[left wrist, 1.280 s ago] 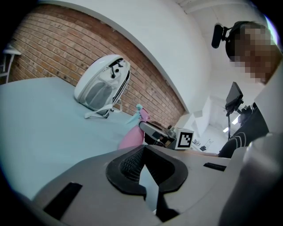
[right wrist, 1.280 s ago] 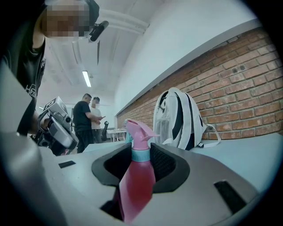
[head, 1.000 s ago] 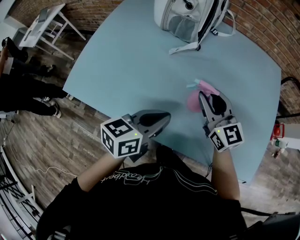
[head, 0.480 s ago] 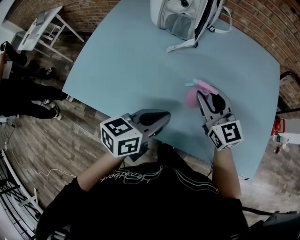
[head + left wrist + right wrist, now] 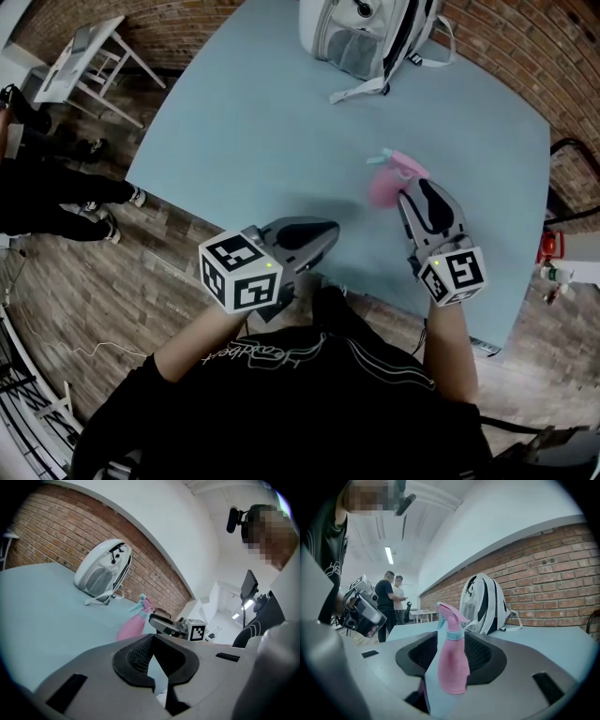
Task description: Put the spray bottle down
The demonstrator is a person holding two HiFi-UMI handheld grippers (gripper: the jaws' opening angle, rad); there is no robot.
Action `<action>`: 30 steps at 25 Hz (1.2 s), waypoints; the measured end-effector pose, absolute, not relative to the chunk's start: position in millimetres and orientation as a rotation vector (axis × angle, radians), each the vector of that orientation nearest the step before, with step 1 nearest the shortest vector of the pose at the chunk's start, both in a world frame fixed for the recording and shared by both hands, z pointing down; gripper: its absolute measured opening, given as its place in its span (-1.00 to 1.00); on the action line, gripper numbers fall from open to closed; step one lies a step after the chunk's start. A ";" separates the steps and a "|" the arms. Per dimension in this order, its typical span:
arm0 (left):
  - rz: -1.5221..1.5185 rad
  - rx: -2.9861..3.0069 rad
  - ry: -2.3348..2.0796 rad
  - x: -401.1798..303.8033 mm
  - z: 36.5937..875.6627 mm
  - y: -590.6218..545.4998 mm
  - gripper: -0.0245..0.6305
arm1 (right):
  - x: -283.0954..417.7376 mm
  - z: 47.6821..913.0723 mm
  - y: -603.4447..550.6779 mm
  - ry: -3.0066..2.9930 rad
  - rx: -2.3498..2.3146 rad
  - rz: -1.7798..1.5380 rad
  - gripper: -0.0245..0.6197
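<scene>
The pink spray bottle [image 5: 384, 184] with a pale blue trigger stands upright on the light blue table [image 5: 253, 131]. My right gripper [image 5: 417, 189] sits just behind it. In the right gripper view the spray bottle [image 5: 452, 667] stands at the tips of the right gripper [image 5: 452, 641], whose jaws have just been opening; the pads do not press on it. My left gripper [image 5: 330, 231] hovers over the near table edge, shut and empty. The left gripper view has the left gripper [image 5: 152, 639] in front, and further off the bottle [image 5: 133, 623] beside the right gripper [image 5: 164, 620].
A white and black backpack [image 5: 366, 33] lies at the table's far side, its strap trailing toward the middle. A white stand [image 5: 89, 52] and a person's legs [image 5: 56, 197] are on the wooden floor at left. Brick wall runs behind the table.
The right gripper has drawn back a little from the bottle, which now shows more fully ahead of its tips. The left gripper has stayed put.
</scene>
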State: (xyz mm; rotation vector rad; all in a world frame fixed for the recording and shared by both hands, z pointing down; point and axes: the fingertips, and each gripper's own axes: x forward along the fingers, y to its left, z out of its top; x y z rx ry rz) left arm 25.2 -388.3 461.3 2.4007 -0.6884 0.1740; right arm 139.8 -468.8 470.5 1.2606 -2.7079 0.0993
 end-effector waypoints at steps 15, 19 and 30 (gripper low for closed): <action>0.100 2.567 -0.654 20.3 386.6 -310.2 -0.90 | 98.2 377.9 -314.1 -2.825 1.071 0.159 -0.69; 0.108 2.642 -0.667 11.3 365.1 -290.4 -0.90 | 85.3 349.8 -279.7 -2.863 0.990 0.160 -0.78; 0.079 2.770 -0.667 -3.4 324.7 -258.3 -0.90 | 72.9 327.1 -248.6 -2.859 0.992 0.212 -0.85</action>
